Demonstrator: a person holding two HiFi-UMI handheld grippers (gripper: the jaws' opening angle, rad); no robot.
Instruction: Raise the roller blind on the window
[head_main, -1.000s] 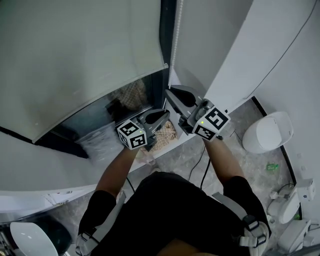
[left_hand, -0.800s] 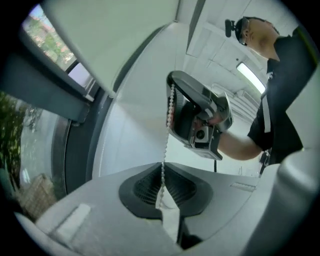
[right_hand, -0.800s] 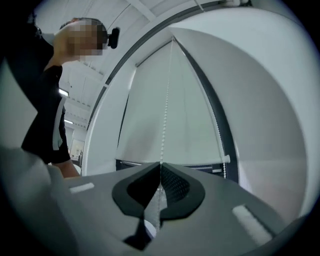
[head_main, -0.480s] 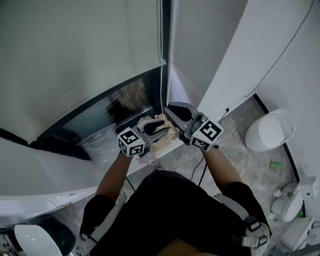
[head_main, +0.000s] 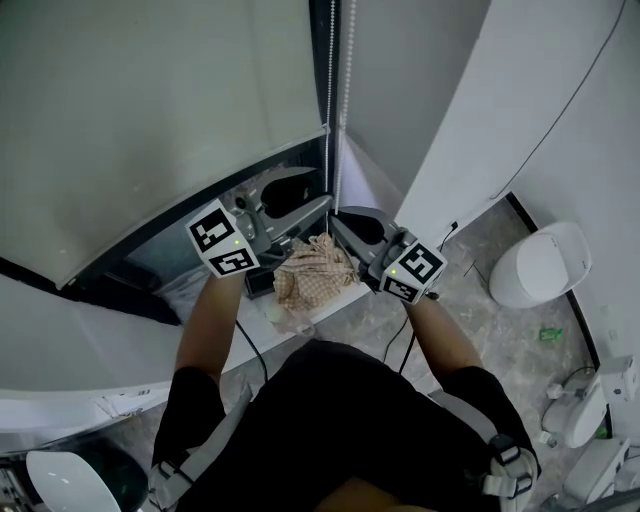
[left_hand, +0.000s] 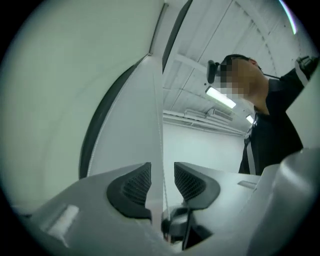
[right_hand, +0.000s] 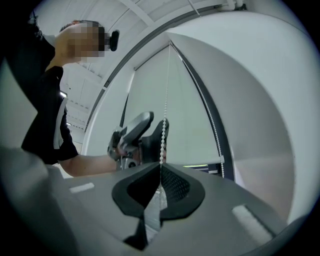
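Bead chain (right_hand: 163, 136) is clamped between closed jaws of right tool (right_hand: 160, 169).

A white wall panel (head_main: 520, 110) slants across the upper right of the head view. Grey marbled floor (head_main: 500, 330) fills the lower right, with a white rounded container (head_main: 540, 262) at the right edge. A dark window frame (head_main: 115, 283) crosses the left above a white sill (head_main: 70, 340). In the left gripper view, ceiling strip lights (left_hand: 220, 97) glow at upper right.

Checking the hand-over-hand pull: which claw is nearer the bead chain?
Right. The right claw is shut on the bead chain; the left claw, jaws just opened, has the chain loose between them, higher up.
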